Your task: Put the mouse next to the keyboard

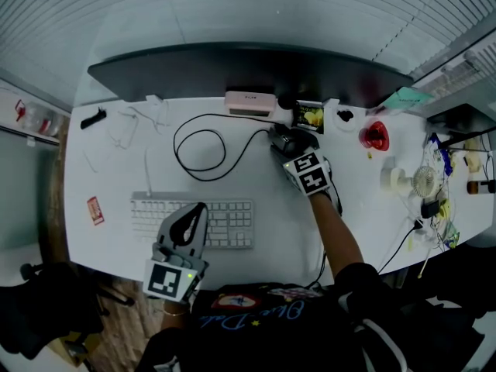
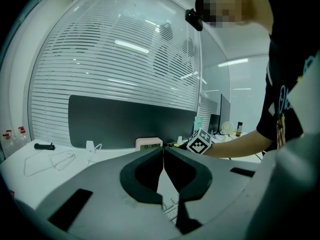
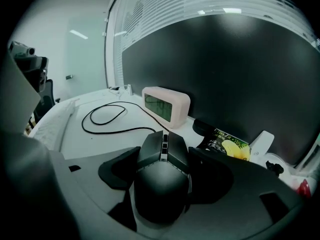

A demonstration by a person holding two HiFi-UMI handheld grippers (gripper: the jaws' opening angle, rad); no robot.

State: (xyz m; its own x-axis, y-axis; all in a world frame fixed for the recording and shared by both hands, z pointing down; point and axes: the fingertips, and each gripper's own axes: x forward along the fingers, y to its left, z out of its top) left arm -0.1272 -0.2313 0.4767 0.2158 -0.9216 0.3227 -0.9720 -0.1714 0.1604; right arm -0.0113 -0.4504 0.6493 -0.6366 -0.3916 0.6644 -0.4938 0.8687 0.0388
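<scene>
A black wired mouse (image 3: 162,176) sits between the jaws of my right gripper (image 3: 164,152), which is shut on its sides. In the head view this gripper (image 1: 284,136) and the mouse (image 1: 280,141) are far back on the white desk (image 1: 279,223), just in front of the monitor. The mouse's black cable (image 1: 200,149) loops to the left. A white keyboard (image 1: 225,222) lies near the front edge. My left gripper (image 1: 199,210) hovers over the keyboard's middle, shut and empty, its jaw tips touching (image 2: 163,150).
A dark monitor (image 1: 248,72) spans the back of the desk. A pink clock (image 1: 249,101) and a yellow packet (image 1: 310,116) stand before it. A red object (image 1: 375,136), a small fan (image 1: 424,180) and cables crowd the right side. White wires (image 1: 124,130) lie at back left.
</scene>
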